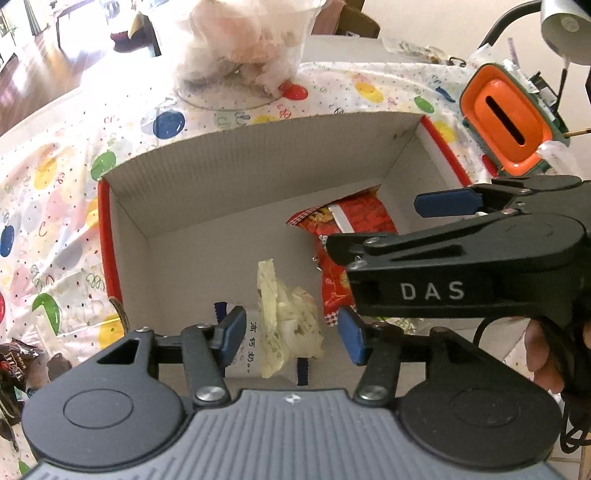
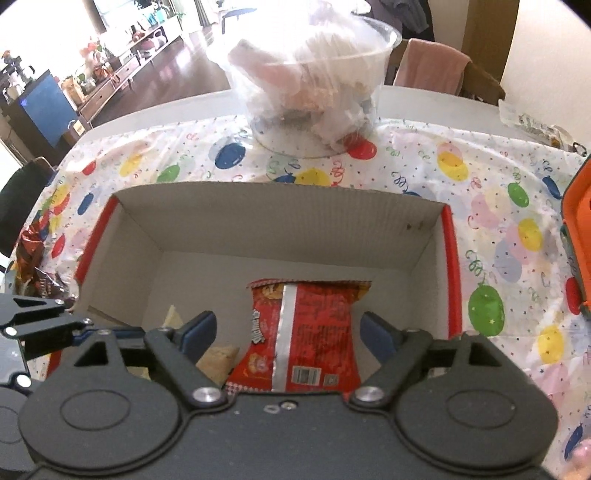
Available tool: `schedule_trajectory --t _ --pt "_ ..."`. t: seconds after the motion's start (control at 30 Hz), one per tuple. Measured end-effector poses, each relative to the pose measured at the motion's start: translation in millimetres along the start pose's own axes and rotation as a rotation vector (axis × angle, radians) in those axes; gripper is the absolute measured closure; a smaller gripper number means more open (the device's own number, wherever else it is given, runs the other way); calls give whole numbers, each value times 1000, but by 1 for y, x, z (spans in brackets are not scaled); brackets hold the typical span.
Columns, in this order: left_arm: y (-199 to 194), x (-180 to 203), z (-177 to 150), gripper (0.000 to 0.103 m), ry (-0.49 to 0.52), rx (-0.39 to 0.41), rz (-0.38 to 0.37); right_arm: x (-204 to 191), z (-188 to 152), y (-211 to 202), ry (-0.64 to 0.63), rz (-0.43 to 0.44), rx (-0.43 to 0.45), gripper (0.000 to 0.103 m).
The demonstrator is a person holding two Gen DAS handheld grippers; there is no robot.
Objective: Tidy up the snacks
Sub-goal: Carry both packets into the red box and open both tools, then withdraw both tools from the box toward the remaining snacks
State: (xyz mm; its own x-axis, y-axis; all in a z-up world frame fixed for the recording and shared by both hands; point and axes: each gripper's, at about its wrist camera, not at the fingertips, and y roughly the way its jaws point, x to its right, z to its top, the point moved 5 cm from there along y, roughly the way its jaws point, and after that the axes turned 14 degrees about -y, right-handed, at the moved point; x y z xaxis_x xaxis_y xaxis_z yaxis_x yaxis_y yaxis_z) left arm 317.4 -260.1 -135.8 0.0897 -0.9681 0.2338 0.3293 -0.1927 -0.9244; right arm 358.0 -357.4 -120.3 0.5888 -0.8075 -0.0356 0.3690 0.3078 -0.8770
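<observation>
A white cardboard box (image 1: pixel 258 177) with red rims stands on the balloon-print cloth; it also shows in the right wrist view (image 2: pixel 280 221). Inside lie a red snack bag (image 1: pixel 354 225) (image 2: pixel 310 332), a pale crumpled wrapper (image 1: pixel 284 317) (image 2: pixel 218 358) and a white packet with blue edges (image 1: pixel 255 350). My left gripper (image 1: pixel 291 334) is open above the wrapper and white packet, touching neither. My right gripper (image 2: pixel 286 332) is open above the red bag; in the left wrist view (image 1: pixel 388 229) it reaches in from the right.
A clear plastic tub (image 2: pixel 314 85) of wrapped snacks stands beyond the box. An orange-and-green container (image 1: pixel 506 122) sits right of the box. Dark chocolate bags (image 1: pixel 14 369) (image 2: pixel 37 258) lie on the cloth to the left. A lamp (image 1: pixel 561 29) is at the far right.
</observation>
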Motion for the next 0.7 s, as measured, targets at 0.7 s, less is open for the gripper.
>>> schedule_trajectory --t 0.7 --pt "-83 -19 -15 35 35 218 -75 -36 2 -82 20 23 191 8"
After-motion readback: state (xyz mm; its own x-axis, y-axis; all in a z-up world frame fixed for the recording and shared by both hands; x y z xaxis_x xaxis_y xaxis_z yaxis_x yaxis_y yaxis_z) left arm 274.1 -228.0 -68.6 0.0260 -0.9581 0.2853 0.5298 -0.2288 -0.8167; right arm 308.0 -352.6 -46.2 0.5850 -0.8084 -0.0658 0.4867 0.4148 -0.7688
